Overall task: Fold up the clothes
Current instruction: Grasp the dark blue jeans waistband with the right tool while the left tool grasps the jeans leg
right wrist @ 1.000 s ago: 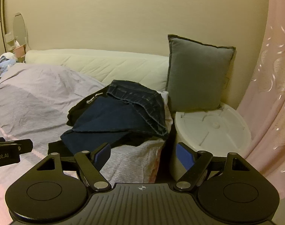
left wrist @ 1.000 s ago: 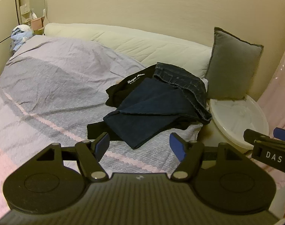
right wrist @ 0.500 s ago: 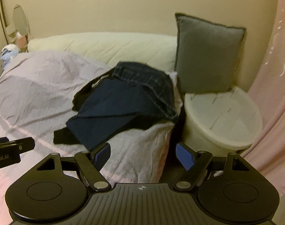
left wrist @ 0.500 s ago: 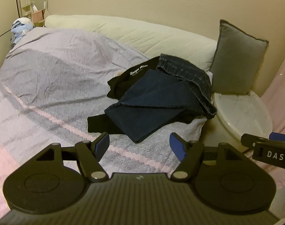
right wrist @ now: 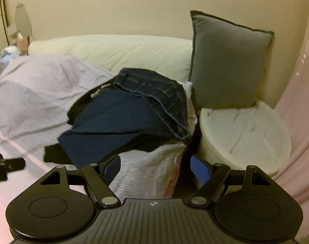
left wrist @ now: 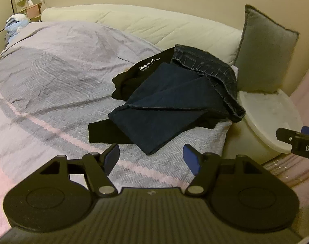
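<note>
The pile of dark clothes (left wrist: 174, 101) is lying on the bed (left wrist: 52, 81) at twelve o'clock of the left gripper (left wrist: 151, 158), nearer it; from the right gripper (right wrist: 155, 167) it is being seen at eleven. Both are being held wide open, empty.

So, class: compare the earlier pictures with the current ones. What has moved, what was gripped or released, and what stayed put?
Both claws have moved closer to the pile of dark clothes on the bed; it looms larger in both views. The left claw and right claw remain open and empty. Nothing was gripped or released. The clothes, the grey cushion and the white tub stayed put.
</note>
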`<state>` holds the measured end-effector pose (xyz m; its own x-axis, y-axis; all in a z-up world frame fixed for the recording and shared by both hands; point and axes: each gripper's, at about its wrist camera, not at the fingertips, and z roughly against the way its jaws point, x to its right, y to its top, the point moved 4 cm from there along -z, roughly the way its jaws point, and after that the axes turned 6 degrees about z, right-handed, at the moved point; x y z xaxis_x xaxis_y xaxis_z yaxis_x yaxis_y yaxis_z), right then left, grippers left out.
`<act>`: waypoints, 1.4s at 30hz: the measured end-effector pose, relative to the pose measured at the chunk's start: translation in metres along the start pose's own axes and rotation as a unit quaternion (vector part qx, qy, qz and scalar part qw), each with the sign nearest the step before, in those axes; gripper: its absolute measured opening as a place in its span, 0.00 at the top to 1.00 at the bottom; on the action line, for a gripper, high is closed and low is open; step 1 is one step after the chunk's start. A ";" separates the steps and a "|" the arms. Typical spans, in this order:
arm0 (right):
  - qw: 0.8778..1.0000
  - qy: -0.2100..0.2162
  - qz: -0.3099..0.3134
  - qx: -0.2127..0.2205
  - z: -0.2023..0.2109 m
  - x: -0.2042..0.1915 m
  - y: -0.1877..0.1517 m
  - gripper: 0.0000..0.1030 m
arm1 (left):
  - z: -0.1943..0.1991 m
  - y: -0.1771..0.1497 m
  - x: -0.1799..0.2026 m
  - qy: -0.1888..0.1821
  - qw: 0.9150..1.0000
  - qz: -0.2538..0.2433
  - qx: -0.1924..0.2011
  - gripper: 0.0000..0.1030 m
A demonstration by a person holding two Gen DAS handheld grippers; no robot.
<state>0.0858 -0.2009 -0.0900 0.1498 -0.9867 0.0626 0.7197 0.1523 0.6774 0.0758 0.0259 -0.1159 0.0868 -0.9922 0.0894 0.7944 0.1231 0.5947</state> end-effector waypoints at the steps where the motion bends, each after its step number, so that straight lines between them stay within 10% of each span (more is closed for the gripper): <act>1: 1.000 -0.002 0.005 -0.002 -0.009 0.003 0.001 0.23 | -0.008 0.002 0.003 0.002 1.000 -0.003 -0.003 0.36; 21: 0.988 0.013 0.128 -0.080 -0.226 0.062 0.046 0.23 | -0.226 0.060 0.051 0.035 0.995 -0.088 -0.044 0.36; 35: 0.965 -0.017 0.229 -0.127 -0.331 0.062 0.055 0.23 | -0.292 0.068 0.030 0.073 0.988 -0.117 -0.062 0.36; 38: 0.963 -0.025 0.232 -0.135 -0.339 0.074 0.054 0.54 | -0.303 0.068 0.019 0.087 0.983 -0.148 -0.063 0.36; 42: 0.976 -0.013 0.176 -0.131 -0.335 0.095 0.065 0.63 | -0.318 0.068 0.004 0.086 0.978 -0.176 -0.067 0.31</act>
<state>0.3735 -0.2656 -0.2859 0.4042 -0.8713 0.2784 0.7754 0.4878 0.4009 0.3211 0.0243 -0.3296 -0.1156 -0.9630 -0.2436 0.8642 -0.2184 0.4533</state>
